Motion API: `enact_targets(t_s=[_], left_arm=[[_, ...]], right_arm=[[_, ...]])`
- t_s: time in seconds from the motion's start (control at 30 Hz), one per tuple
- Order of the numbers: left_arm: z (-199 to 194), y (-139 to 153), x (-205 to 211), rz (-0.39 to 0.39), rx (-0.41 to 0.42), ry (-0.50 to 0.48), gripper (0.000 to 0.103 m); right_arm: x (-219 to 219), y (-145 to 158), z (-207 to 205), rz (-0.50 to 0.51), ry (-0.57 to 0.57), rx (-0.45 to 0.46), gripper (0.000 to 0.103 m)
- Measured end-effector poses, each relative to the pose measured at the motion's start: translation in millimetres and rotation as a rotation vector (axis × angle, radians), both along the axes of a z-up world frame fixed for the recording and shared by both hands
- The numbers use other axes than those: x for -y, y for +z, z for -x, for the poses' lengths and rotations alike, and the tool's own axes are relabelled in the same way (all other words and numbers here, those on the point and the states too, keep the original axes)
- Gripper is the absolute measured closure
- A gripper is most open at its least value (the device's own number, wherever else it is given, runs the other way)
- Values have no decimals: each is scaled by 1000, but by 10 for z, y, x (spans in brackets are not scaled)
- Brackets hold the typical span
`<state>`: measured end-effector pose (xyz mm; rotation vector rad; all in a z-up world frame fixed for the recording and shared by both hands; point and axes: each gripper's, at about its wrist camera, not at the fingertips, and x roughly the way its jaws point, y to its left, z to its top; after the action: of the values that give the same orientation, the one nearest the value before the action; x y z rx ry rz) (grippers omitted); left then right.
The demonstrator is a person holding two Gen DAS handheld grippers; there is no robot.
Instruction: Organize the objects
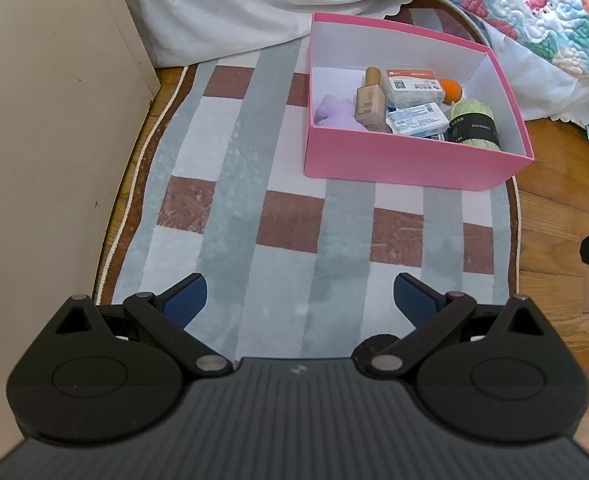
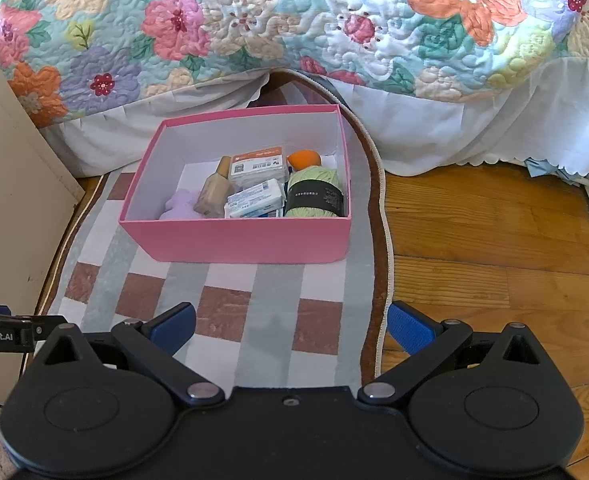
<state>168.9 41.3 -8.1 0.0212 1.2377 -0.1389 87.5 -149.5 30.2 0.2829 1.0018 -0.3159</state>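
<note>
**Box loaded, both claws spread over the rug**

Box (image 2: 236,240), pink with white inside, sits on the rug's (image 2: 270,320) far half, close to the bed skirt (image 2: 434,128). Its right wall runs along the rug's curved right edge; its left wall leaves a wide strip of bare rug toward the cabinet (image 1: 46,120).

Contents crowd the right and near side: purple toy (image 2: 182,206), tan bottle (image 2: 214,192) leaning, two white packets (image 2: 256,168) stacked, orange ball (image 2: 304,159), green yarn (image 2: 314,196) against the right wall. Far-left corner of the box floor shows bare white.

Left gripper (image 1: 300,300): fingers spread wide, nothing between them, over open rug well short of the box. Cabinet face stands close on its left.

Right gripper (image 2: 290,326): spread, holding nothing, straddling the rug's corded right edge, one pad over rug, the other over wood floor (image 2: 494,248). Floor to the right lies open up to the skirt.
</note>
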Motion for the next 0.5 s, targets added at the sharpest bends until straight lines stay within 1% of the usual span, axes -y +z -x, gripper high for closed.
enact_targets(t_s=[0.3, 0.5], left_arm=[[-11, -1, 26, -39, 15, -22, 2], [-7, 3, 35, -45, 13, -25, 2]], right_arm=[[10, 4, -2, 2, 5, -6, 0], [12, -2, 2, 0, 5, -7, 0]])
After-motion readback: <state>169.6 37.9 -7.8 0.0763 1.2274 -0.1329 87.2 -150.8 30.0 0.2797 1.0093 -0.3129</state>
